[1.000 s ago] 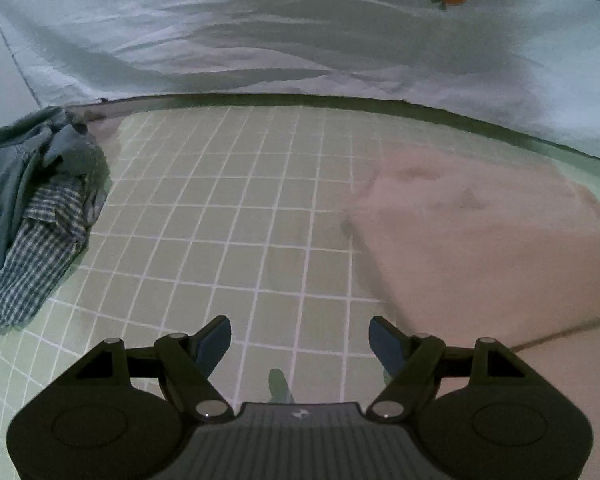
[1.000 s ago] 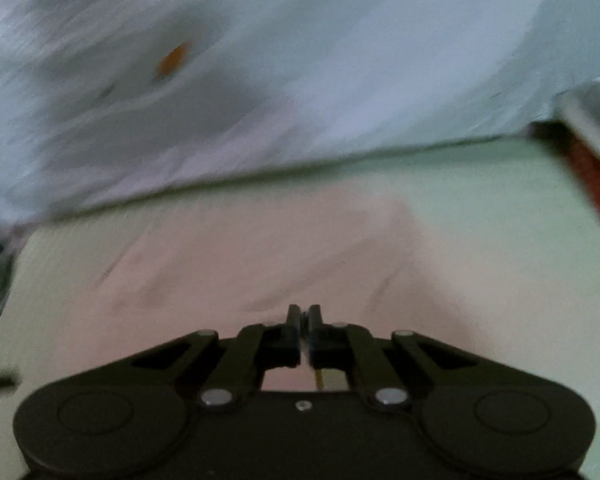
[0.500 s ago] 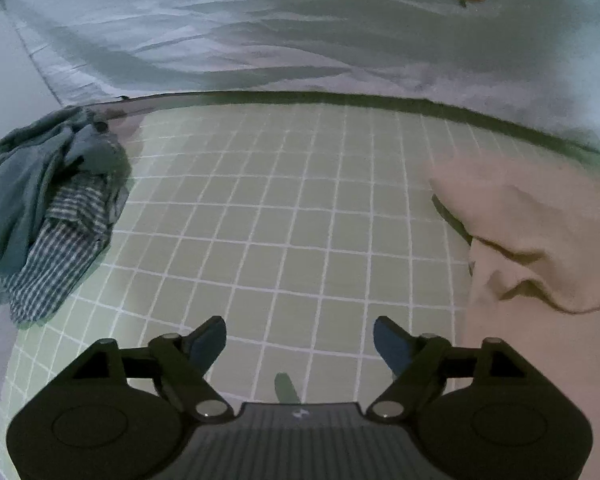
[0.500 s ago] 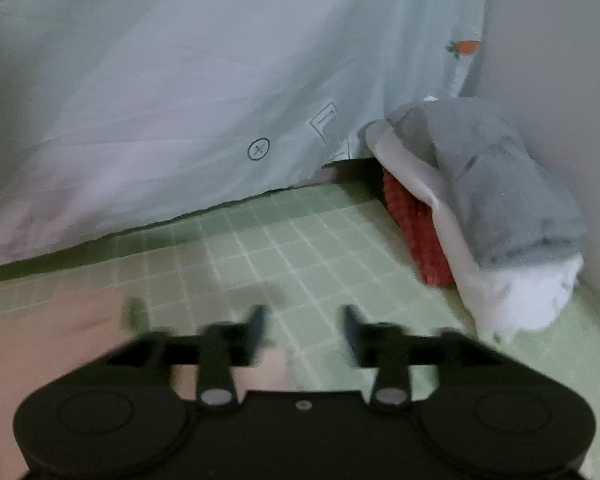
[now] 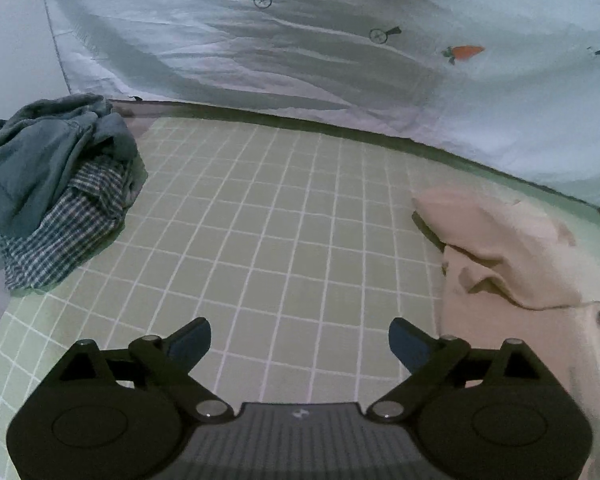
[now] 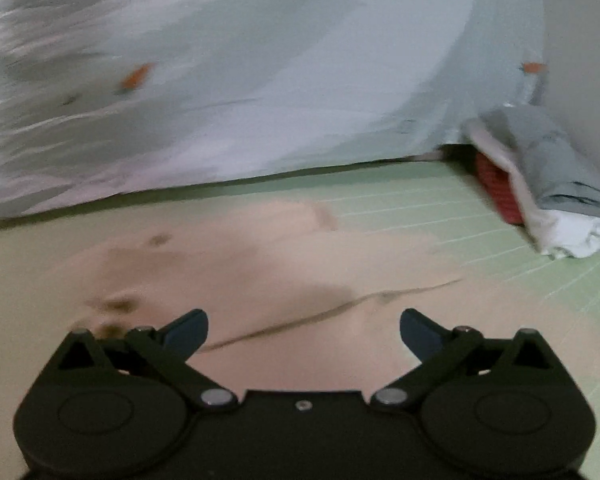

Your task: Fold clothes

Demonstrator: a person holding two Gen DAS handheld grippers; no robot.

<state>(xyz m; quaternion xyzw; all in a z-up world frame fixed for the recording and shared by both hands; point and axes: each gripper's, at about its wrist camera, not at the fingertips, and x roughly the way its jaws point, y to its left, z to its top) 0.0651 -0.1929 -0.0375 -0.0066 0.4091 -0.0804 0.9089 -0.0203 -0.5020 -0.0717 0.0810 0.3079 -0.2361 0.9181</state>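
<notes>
Both grippers are angled down toward the mat right now. The left gripper (image 5: 300, 344) has its jaws spread wide and opening, with nothing between the blue fingertips (image 5: 190, 340). The right gripper (image 6: 304, 330) is the same deal: jaws opening, gaping wide, gripping nothing.

Dim, flat indoor light, cool grey-green cast; no glare, no hard highlights. Left wrist view sharp: white grid lines on pale green gridded mat (image 5: 260, 240) crisp, bowed by fisheye, black vignette at corners. Broad soft shadow bands across wrinkled pale blue printed backdrop sheet (image 5: 300, 60); thin dark shadow under folded edge of peach-pink cloth garment (image 5: 500, 248). Right wrist view smeared sideways by motion blur: orange carrot print (image 6: 136, 76) streaked, grid lines faint at right, stack of folded grey, white and red clothes (image 6: 548, 184) soft-edged. Black hand-held gripper bodies near-silhouette in both views.
</notes>
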